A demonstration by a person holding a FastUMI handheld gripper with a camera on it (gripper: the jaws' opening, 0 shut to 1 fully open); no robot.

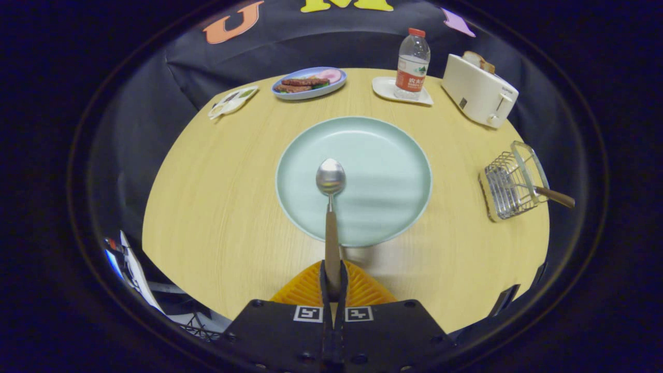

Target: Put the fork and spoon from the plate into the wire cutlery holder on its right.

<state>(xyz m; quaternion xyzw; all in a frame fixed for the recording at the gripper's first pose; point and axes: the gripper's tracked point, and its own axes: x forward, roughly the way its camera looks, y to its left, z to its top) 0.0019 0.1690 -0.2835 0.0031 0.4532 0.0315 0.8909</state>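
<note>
- Hidden: the near end of the spoon (331,207) handle sits between the gripper's fingers, so its tip can't be seen.
- Fork (555,196): a wooden handle pokes out of the wire cutlery holder (510,184), well off to the right of the tongs; the tines are hard to make out behind the wire.
- Can't tell if the holder is upright or lying on its side; fisheye warps it.
- Bits below the table's (217,207) near-left edge are cut off and unreadable.
- Gripper (332,274): fingers closed together, clamped on the spoon's wooden handle from both sides.
- Pose: tongs point straight ahead across the table, spoon runs along their axis, bowl end out front.
- Spoon bowl is over the near-left part of the pale green plate (362,155); a shadow shows on the plate beside it. Can't tell whether the bowl touches the plate.
- Plate is just ahead of the fingers.
- Far beyond the tongs: blue dish with food (310,83) ahead-left, small tray (233,101) further left, water bottle (413,65) on a white saucer (386,89) ahead-right, white toaster (479,90) with bread in it further right.
</note>
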